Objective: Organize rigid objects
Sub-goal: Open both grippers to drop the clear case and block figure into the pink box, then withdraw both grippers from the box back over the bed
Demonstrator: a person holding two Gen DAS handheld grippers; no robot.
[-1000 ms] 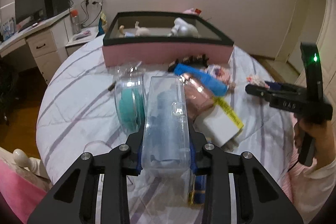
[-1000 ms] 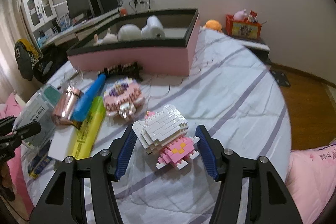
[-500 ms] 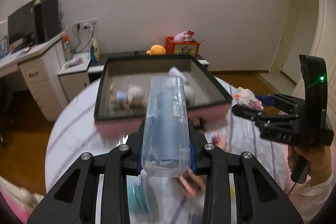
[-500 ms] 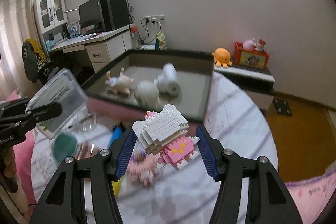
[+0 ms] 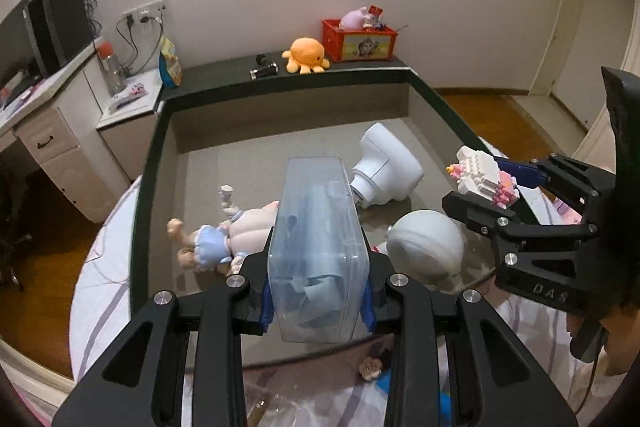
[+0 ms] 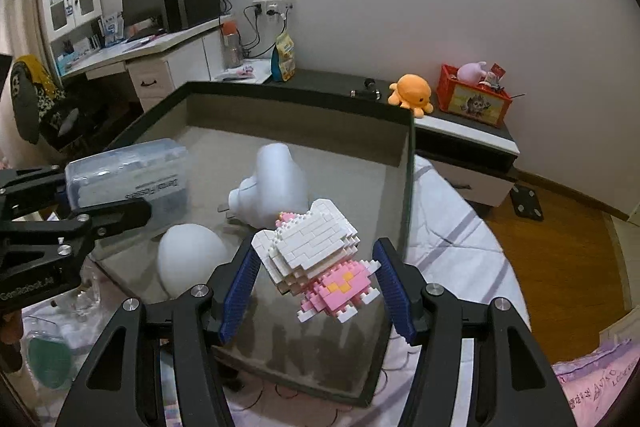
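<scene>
My left gripper [image 5: 317, 307] is shut on a clear plastic case [image 5: 316, 247] with pale blue contents, held above the near part of a dark-rimmed storage box [image 5: 142, 187]. My right gripper [image 6: 316, 283] is shut on a white and pink brick-built figure [image 6: 316, 263], held over the same box [image 6: 408, 187] near its right wall. The left view shows the right gripper [image 5: 496, 195] with the figure [image 5: 480, 177] at the right. In the box lie a small doll [image 5: 212, 243], a white handheld device [image 5: 384, 171] and a white rounded object [image 5: 424, 247].
The box stands on a bed with a striped sheet [image 6: 452, 211]. Loose items lie on the sheet in front of the box [image 5: 372, 367]. Behind it stands a low cabinet with an orange plush octopus [image 5: 306, 55] and a red crate [image 5: 360, 39]. A desk [image 6: 160, 55] stands at the left.
Both grippers have moved forward from above the loose items on the sheet to over the storage box, each still holding its object. The box now fills the middle of both views.
</scene>
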